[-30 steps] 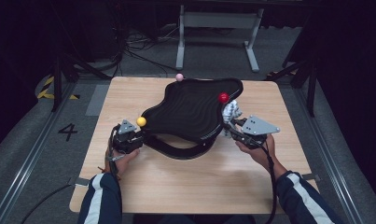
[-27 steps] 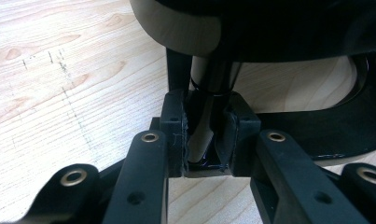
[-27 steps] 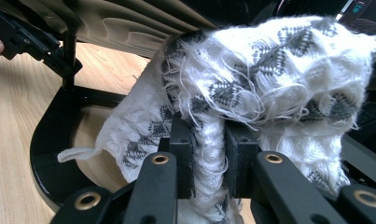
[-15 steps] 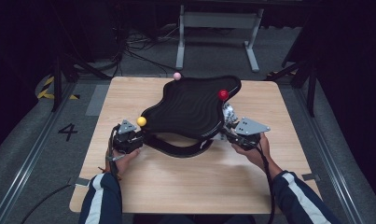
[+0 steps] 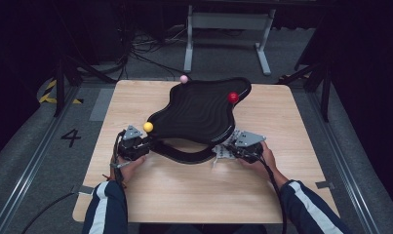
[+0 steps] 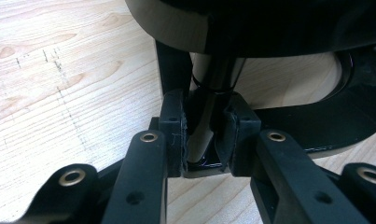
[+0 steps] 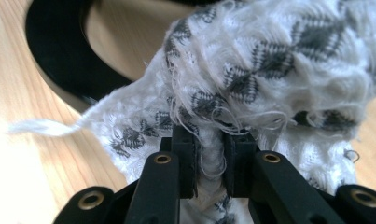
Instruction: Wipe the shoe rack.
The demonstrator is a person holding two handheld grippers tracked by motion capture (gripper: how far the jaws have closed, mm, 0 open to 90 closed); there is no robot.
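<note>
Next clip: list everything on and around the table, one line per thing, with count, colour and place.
Wavy tray: one, black, ridged, raised over the table's middle on a curved black base.
Balls: three on the tray's rim; yellow near left, red far right, pink far edge.
Cloth: one, white with grey pattern, at the base's right end.
Table: one, light wood.
Metal stand: one, grey, on the floor beyond.
Left claw: shut on a post of the tray.
Right claw: shut on the cloth.
</note>
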